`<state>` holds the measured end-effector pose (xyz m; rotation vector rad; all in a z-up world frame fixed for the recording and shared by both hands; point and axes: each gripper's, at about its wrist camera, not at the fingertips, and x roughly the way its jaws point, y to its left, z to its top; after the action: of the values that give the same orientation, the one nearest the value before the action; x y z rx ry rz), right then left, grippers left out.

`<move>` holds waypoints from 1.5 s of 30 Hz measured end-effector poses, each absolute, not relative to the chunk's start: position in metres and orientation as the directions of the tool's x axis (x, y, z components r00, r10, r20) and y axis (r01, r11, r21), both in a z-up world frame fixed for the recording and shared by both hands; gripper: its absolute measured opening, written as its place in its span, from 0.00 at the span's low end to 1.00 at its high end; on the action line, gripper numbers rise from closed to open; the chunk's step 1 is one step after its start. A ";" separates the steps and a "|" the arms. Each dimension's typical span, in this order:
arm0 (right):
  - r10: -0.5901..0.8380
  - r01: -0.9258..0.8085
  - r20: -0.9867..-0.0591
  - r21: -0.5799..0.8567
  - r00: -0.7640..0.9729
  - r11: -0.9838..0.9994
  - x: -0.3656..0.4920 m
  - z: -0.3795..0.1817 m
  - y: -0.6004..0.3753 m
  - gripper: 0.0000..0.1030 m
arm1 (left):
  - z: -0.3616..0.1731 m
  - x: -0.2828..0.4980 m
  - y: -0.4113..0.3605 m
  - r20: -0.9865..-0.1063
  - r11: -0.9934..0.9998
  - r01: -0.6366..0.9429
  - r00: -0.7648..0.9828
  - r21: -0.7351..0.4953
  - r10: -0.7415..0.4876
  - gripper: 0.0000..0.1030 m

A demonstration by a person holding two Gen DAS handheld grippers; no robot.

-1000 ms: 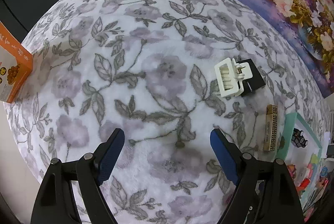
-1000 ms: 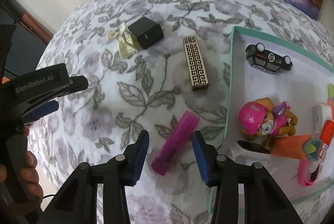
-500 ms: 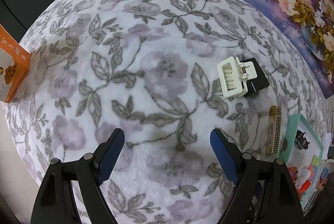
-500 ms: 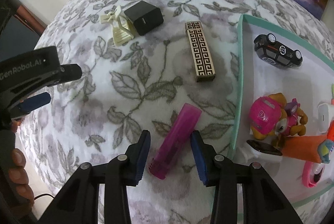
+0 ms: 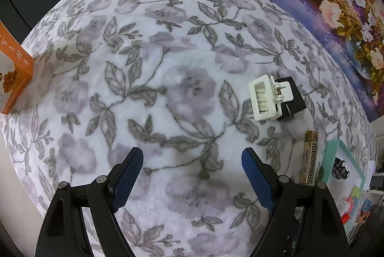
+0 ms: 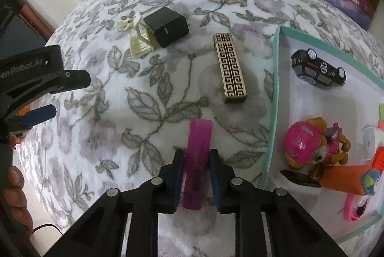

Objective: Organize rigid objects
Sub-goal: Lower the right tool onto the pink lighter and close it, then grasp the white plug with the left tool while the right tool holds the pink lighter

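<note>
So the right tool (image 6: 196, 161) is clamped tight on the pink lighter (image 6: 198, 156), which lies on the floral blanket (image 6: 148, 94) just beside the teal-rimmed tray (image 6: 273, 98). Only the right view shows the tray's insides properly: toy car (image 6: 318, 70), pink pup figure (image 6: 312, 146). The patterned gold lighter (image 6: 230, 67) sits ahead, black charger (image 6: 168, 26) and cream hair clip (image 6: 138, 38) touching further out. The left tool (image 5: 192, 158) hangs wide apart, holding nothing; only its view catches the orange box (image 5: 14, 72).

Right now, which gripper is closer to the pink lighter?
Right. The right gripper is clamped around the pink lighter. The left gripper hangs open off to the side, away from it.
</note>
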<state>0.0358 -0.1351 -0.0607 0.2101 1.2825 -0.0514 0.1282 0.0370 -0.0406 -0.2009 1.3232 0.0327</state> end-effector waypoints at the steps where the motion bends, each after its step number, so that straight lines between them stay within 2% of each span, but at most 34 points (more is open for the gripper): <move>1: 0.079 0.154 -0.952 0.129 0.295 0.980 0.037 -0.058 -0.135 0.21 | -0.040 0.128 0.037 -0.964 0.982 -0.136 0.249 -0.129 -0.093 0.82; 17: 0.056 0.212 -0.872 0.180 0.487 0.961 0.050 -0.002 -0.177 0.20 | -0.031 0.159 0.002 -0.918 0.981 -0.048 0.363 -0.187 -0.157 0.82; 24: 0.052 0.253 -0.860 0.207 0.508 0.945 0.055 0.001 -0.196 0.20 | -0.037 0.170 -0.018 -0.902 0.979 -0.005 0.390 -0.204 -0.186 0.80; 26: 0.052 0.255 -0.860 0.208 0.507 0.944 0.053 0.001 -0.198 0.20 | -0.036 0.172 -0.021 -0.896 0.979 0.006 0.403 -0.204 -0.190 0.74; 34: 0.053 0.265 -0.865 0.211 0.500 0.941 0.054 -0.003 -0.203 0.20 | -0.043 0.182 -0.031 -0.889 0.982 0.022 0.421 -0.189 -0.180 0.73; 36: 0.053 0.268 -0.865 0.212 0.500 0.940 0.055 -0.003 -0.204 0.20 | -0.045 0.184 -0.033 -0.890 0.983 0.027 0.419 -0.182 -0.177 0.69; 37: 0.053 0.268 -0.865 0.213 0.499 0.939 0.055 -0.003 -0.205 0.20 | -0.046 0.184 -0.034 -0.891 0.983 0.029 0.420 -0.179 -0.175 0.61; 39: 0.053 0.271 -0.865 0.214 0.499 0.939 0.055 -0.003 -0.206 0.20 | -0.048 0.185 -0.035 -0.893 0.984 0.031 0.416 -0.175 -0.172 0.57; 42: 0.052 0.277 -0.866 0.216 0.498 0.936 0.055 -0.003 -0.208 0.20 | -0.050 0.185 -0.036 -0.894 0.983 0.038 0.409 -0.182 -0.181 0.36; 45: 0.052 0.279 -0.866 0.216 0.497 0.936 0.054 -0.002 -0.208 0.20 | -0.050 0.184 -0.035 -0.897 0.982 0.043 0.403 -0.181 -0.183 0.37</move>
<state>0.0539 -0.2082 -0.0022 0.3510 1.0472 -0.1407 0.1842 -0.0350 -0.0495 -0.1367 1.1481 -0.1437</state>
